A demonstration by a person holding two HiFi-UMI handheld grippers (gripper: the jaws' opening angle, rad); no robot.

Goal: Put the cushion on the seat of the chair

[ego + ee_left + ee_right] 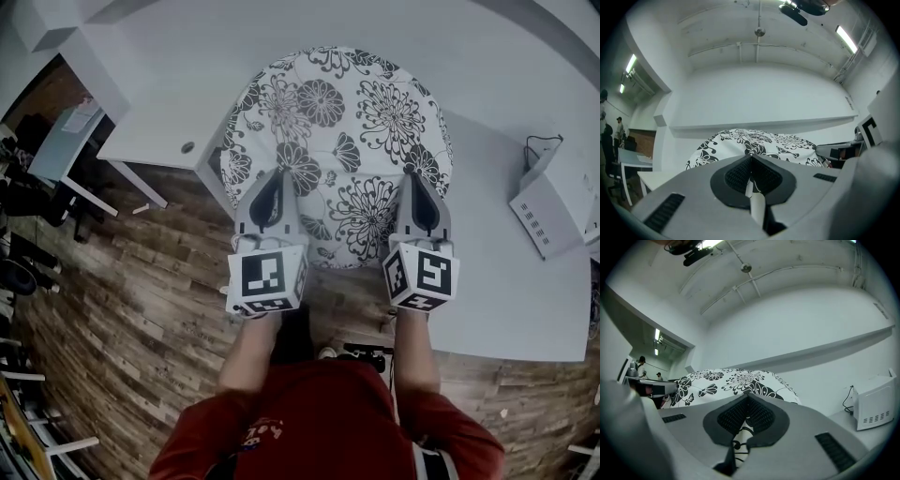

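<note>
The round floral cushion (347, 122) is gripped at its near edge by both tools. The left hand-held gripper (275, 187) is clenched on the fabric at the left, and the right hand-held gripper (418, 192) pinches it at the right. The cushion spreads away from them over the white counter (506, 309). A white box (548, 211) sits to the right, clear of the cushion. Wooden floor (141, 300) lies to the left.

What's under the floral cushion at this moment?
White tabletop and wood floor show around the cushion. Whatever lies directly beneath is covered; no chair seat shows. The left claw and right claw pinch its near edge.
</note>
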